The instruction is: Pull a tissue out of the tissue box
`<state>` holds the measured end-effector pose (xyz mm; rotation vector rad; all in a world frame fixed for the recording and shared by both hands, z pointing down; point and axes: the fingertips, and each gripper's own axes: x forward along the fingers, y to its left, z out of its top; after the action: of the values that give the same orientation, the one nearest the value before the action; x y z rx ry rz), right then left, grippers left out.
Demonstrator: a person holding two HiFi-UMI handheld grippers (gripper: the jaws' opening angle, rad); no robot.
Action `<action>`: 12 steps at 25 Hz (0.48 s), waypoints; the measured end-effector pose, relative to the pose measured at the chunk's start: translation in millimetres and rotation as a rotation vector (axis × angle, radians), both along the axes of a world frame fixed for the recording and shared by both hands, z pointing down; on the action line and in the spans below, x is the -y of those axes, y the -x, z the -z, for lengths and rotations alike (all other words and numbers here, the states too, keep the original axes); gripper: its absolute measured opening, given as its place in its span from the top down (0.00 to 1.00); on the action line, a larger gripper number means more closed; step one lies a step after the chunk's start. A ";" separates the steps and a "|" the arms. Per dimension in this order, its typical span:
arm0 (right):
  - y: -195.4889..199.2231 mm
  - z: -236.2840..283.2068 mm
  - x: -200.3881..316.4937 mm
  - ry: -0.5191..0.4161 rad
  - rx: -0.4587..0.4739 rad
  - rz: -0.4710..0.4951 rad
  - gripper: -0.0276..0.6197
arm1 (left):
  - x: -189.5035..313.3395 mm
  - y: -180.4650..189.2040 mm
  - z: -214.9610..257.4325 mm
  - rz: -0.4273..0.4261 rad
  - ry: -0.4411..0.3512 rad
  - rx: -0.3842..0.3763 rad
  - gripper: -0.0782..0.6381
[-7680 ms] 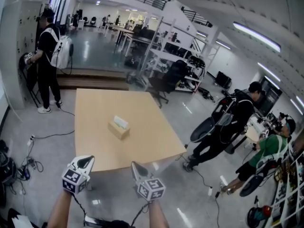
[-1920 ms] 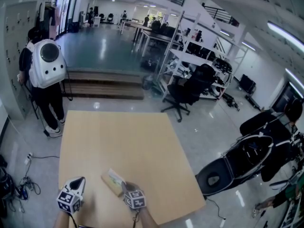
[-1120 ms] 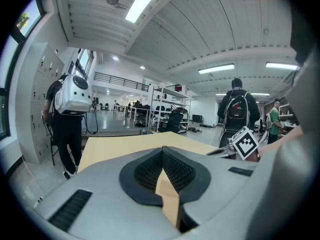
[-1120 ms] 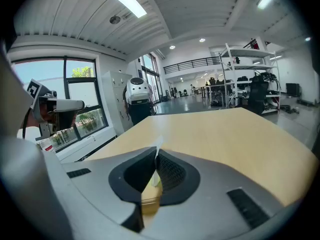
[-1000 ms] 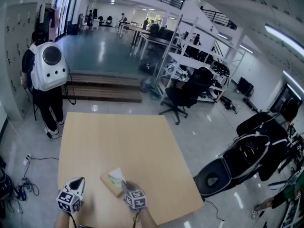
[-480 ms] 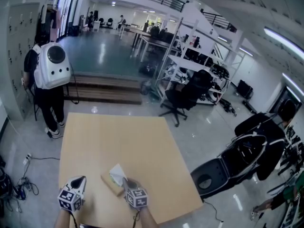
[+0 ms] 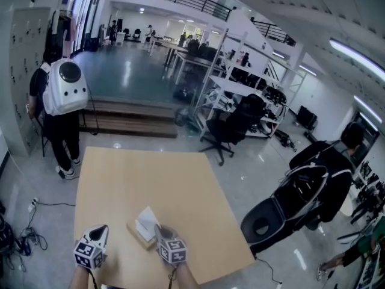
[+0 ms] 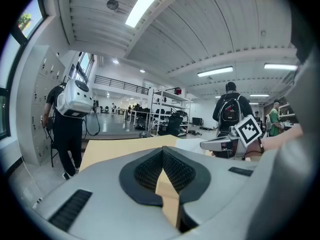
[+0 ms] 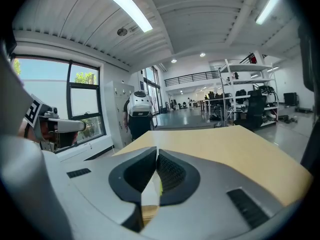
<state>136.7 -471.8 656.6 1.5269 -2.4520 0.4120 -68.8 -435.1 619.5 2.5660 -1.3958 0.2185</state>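
A tan tissue box (image 7: pixel 137 234) lies on the wooden table (image 7: pixel 156 173) near its front edge. A white tissue (image 7: pixel 146 220) stands up out of the box's top. My right gripper (image 7: pixel 160 230) is just right of the box and shut on this tissue. In the right gripper view the white sheet (image 9: pixel 149 190) is pinched between the closed jaws of the right gripper (image 9: pixel 156 155). My left gripper (image 7: pixel 103 230) hovers to the left of the box, apart from it. In its own view the left gripper (image 8: pixel 162 155) is shut with nothing in it, and the tissue (image 8: pixel 192 145) shows off to the right.
A person with a white backpack (image 7: pixel 61 90) stands beyond the table's far left corner. A black office chair (image 7: pixel 233 124) and shelving stand behind the table. A dark stroller-like cart (image 7: pixel 280 212) and a person are on the floor to the right.
The right gripper has risen a little with the tissue, and more white sheet now stands above the box. The left gripper has stayed where it was.
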 end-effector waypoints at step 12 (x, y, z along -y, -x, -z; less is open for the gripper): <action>-11.4 56.8 -2.2 -0.100 0.010 -0.006 0.95 | -11.6 -1.7 11.8 0.023 -0.013 -0.004 0.88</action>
<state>148.2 -469.6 599.8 1.5749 -2.5115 0.3029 -67.1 -423.5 607.7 2.5580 -1.4300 0.2012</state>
